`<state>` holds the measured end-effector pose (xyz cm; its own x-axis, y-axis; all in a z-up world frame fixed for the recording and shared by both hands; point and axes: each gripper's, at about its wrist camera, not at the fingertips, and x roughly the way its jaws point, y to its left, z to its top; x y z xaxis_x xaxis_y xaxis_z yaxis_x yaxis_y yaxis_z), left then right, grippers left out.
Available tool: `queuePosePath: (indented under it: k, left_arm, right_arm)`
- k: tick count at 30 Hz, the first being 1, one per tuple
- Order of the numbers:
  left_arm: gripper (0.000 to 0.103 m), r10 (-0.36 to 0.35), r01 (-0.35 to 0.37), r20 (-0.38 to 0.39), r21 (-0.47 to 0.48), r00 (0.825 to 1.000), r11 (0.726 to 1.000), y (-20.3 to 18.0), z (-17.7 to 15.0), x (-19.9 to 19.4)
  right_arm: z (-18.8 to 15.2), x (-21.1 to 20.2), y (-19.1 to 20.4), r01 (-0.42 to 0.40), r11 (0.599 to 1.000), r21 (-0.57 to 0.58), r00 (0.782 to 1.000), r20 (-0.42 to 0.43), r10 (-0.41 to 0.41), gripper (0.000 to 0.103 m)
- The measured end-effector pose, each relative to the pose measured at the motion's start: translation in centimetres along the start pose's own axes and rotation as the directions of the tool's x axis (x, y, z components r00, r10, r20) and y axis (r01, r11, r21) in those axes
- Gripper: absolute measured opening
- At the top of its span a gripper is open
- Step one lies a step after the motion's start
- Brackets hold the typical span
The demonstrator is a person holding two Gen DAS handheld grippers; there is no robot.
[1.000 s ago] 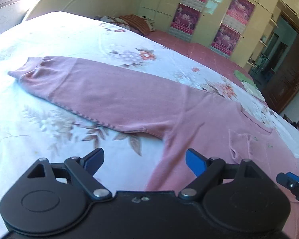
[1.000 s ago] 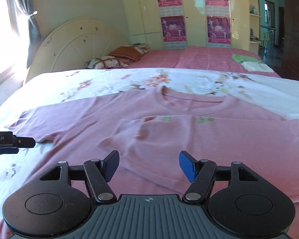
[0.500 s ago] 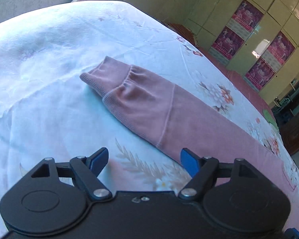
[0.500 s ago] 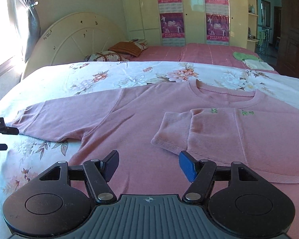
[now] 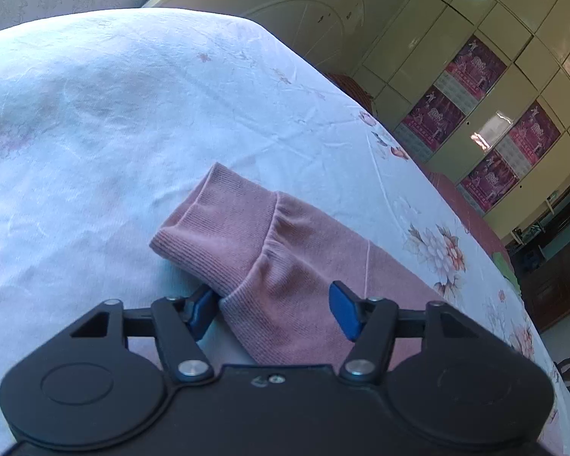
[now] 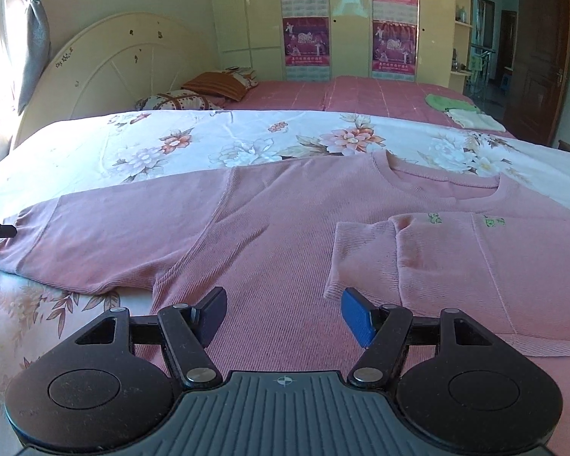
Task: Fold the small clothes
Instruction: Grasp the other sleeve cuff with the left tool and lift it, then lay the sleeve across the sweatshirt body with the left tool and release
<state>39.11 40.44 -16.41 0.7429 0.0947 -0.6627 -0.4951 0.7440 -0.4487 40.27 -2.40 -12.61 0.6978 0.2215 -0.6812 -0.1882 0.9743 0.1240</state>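
While the pink sweater (image 6: 285, 228) lies flat on the floral bedsheet (image 6: 216, 140), both grippers stand unclenched.
Left gripper (image 5: 273, 309), jaws just closing, straddles the sleeve cuff (image 5: 224, 228); right gripper (image 6: 285, 315) holds nothing.

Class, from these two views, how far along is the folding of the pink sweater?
Done: one sleeve is already folded across the pink sweater, its cuff lying on the chest. In hand: the left gripper has been closing around the other sleeve just behind its cuff, without pinching it yet. The right gripper hovers open. Left: folding that sleeve in, then the body.
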Motion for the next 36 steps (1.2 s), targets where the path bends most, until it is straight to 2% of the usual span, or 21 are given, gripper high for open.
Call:
queuePosePath:
  k: [1, 2, 3, 4, 7, 10, 13, 16, 17, 19, 21, 23, 26, 28, 32, 34, 36]
  left_arm:
    - [0.041, 0.000, 0.000, 0.009, -0.005, 1.000, 1.000, 0.1, 0.0, 0.1]
    - [0.035, 0.001, 0.000, 0.017, -0.011, 1.000, 1.000, 0.3, 0.0, 0.2]
    - [0.024, 0.002, -0.002, 0.021, -0.018, 1.000, 1.000, 0.4, -0.1, 0.3]
    - [0.019, 0.004, -0.003, 0.026, -0.029, 1.000, 1.000, 0.6, -0.1, 0.3]
    - [0.013, -0.017, 0.019, 0.043, -0.035, 0.999, 0.999, 0.7, -0.2, -0.3]
    - [0.011, -0.063, 0.062, 0.085, 0.020, 0.994, 0.998, -0.8, 0.1, -2.0]
    - [0.012, -0.134, 0.125, 0.113, 0.087, 0.984, 0.988, -3.4, 0.4, -3.8]
    - [0.011, -0.220, 0.203, 0.108, 0.148, 0.969, 0.968, -6.9, 0.4, -5.3]
    - [0.011, -0.248, 0.227, 0.104, 0.179, 0.963, 0.957, -8.3, 0.2, -5.8]
    - [0.011, -0.311, 0.286, 0.077, 0.238, 0.947, 0.928, -11.4, -0.3, -6.6]
    - [0.011, -0.367, 0.337, 0.045, 0.301, 0.929, 0.892, -14.8, -1.3, -7.3]
    - [0.011, -0.423, 0.398, -0.001, 0.341, 0.906, 0.851, -18.1, -2.8, -7.9]
    - [0.011, -0.495, 0.486, -0.084, 0.386, 0.865, 0.784, -23.1, -6.2, -7.9]
    - [0.011, -0.528, 0.538, -0.147, 0.401, 0.836, 0.741, -26.1, -9.3, -7.5]
    - [0.011, -0.547, 0.611, -0.277, 0.418, 0.790, 0.672, -31.0, -15.8, -5.5]
    - [0.011, -0.529, 0.624, -0.330, 0.435, 0.782, 0.649, -33.0, -19.2, -4.2]
    - [0.011, -0.497, 0.625, -0.379, 0.450, 0.781, 0.638, -34.4, -21.9, -2.6]
  right_arm:
    - [0.0, 0.4, 0.1, 0.001, 1.000, 0.001, 1.000, -0.005, -0.001, 0.066]
    - [0.0, 0.7, 0.2, 0.002, 1.000, 0.003, 1.000, -0.009, -0.002, 0.066]
    - [0.0, 1.1, 0.3, 0.003, 1.000, 0.004, 1.000, -0.014, -0.002, 0.066]
    - [0.0, 1.4, 0.3, 0.004, 1.000, 0.003, 1.000, -0.018, -0.004, 0.066]
    - [0.1, 2.0, 0.4, 0.012, 1.000, -0.006, 1.000, -0.022, -0.012, 0.066]
    - [0.4, 2.2, 0.8, 0.015, 0.999, -0.035, 1.000, -0.007, -0.016, 0.066]
    - [0.2, 2.8, 1.4, 0.006, 0.998, -0.064, 1.000, -0.008, -0.007, 0.066]
    - [-0.6, 4.4, 2.0, -0.018, 0.996, -0.083, 0.999, -0.051, 0.014, 0.066]
    - [-1.1, 5.1, 2.5, -0.001, 0.991, -0.134, 0.997, -0.074, -0.009, 0.066]
    - [-1.4, 5.0, 3.0, 0.014, 0.983, -0.184, 0.999, -0.047, -0.023, 0.066]
    - [-0.8, 4.4, 1.8, -0.038, 0.994, -0.107, 0.998, -0.052, 0.033, 0.066]
    - [-0.2, 2.8, -0.1, -0.065, 0.998, -0.013, 0.998, -0.010, 0.065, 0.066]
    - [0.7, -0.1, -3.2, -0.073, 0.995, 0.065, 0.996, 0.054, 0.070, 0.066]
    - [1.0, -1.7, -5.5, -0.050, 0.995, 0.084, 0.996, 0.074, 0.044, 0.066]
    - [0.7, -4.1, -10.9, 0.024, 0.993, 0.118, 0.996, 0.079, -0.034, 0.066]
    - [0.2, -4.9, -13.6, 0.055, 0.988, 0.144, 0.996, 0.063, -0.064, 0.066]
    - [-0.4, -5.4, -15.7, 0.070, 0.983, 0.168, 0.996, 0.048, -0.079, 0.066]
